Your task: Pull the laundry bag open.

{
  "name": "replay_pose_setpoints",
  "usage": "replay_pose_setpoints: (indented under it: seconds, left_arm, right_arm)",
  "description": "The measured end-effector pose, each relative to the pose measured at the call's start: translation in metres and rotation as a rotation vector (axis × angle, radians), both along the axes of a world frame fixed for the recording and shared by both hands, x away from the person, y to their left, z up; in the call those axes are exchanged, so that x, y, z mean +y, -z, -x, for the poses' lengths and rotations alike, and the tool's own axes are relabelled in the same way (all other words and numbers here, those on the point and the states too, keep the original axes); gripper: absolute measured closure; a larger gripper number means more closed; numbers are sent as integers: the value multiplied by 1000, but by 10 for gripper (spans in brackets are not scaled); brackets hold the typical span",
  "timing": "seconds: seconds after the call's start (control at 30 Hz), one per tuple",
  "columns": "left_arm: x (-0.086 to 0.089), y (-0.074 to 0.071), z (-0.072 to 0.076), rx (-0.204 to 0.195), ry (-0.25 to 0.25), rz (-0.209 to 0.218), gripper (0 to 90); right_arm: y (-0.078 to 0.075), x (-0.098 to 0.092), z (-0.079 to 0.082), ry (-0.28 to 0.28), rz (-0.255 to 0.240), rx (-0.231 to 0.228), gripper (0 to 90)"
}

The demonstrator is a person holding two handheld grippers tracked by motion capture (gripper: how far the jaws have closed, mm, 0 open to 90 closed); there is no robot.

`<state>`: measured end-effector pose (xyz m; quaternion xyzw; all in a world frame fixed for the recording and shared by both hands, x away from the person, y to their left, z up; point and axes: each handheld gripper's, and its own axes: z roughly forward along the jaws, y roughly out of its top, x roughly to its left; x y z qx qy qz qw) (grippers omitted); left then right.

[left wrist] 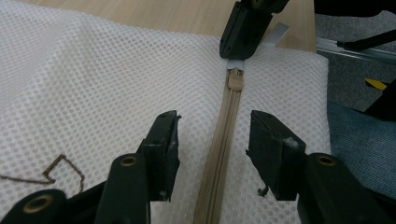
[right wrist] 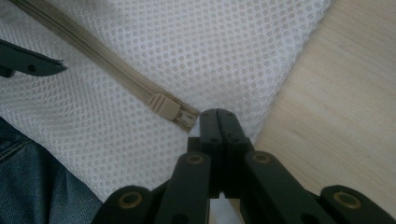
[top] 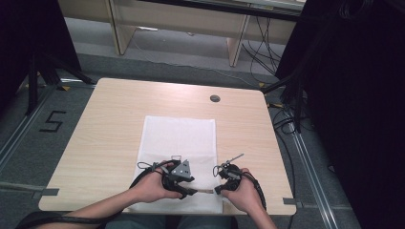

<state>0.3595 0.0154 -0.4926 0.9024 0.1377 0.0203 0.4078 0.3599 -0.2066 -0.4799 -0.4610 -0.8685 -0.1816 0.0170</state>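
— Where do things stand?

— Your right gripper [right wrist: 218, 122] is clamped on the mesh bag [top: 179, 138] right beside the zipper slider [right wrist: 163, 106]; your left gripper [left wrist: 212, 140] gapes wide astride the zipper [left wrist: 223, 140], short of the slider.

— The risk?

— Mesh may bunch and jam the slider, I'd judge.

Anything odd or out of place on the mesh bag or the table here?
Nothing stands out. The white mesh bag lies flat on the table, its zipper closed up to the slider. One minor thing: white lint clings to a left gripper pad.
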Motion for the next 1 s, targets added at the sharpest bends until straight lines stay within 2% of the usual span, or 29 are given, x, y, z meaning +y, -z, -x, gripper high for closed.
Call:
replay_pose_setpoints:
  seconds: [0.23, 0.33, 0.4, 0.73, 0.77, 1.0]
  left_arm:
    - [-8, 0, 0, -1, 22, -13, 554]
    - [-15, 2, 1, -15, 48, -22, 564]
    - [-17, 3, 2, -6, 48, -21, 569]
    - [-28, 5, 1, -30, 80, -43, 587]
    - [-30, 6, 2, -18, 71, -41, 589]
    - [-37, 6, 0, -21, 77, -38, 606]
  right_arm:
    - [0, -1, 0, 1, -1, 3, 900]
    - [0, -1, 0, 2, -4, 7, 900]
    - [0, -1, 0, 2, -5, 5, 900]
    - [0, -1, 0, 4, -7, 8, 900]
    - [0, -1, 0, 4, -7, 9, 900]
    - [1, -2, -1, -6, -10, 4, 900]
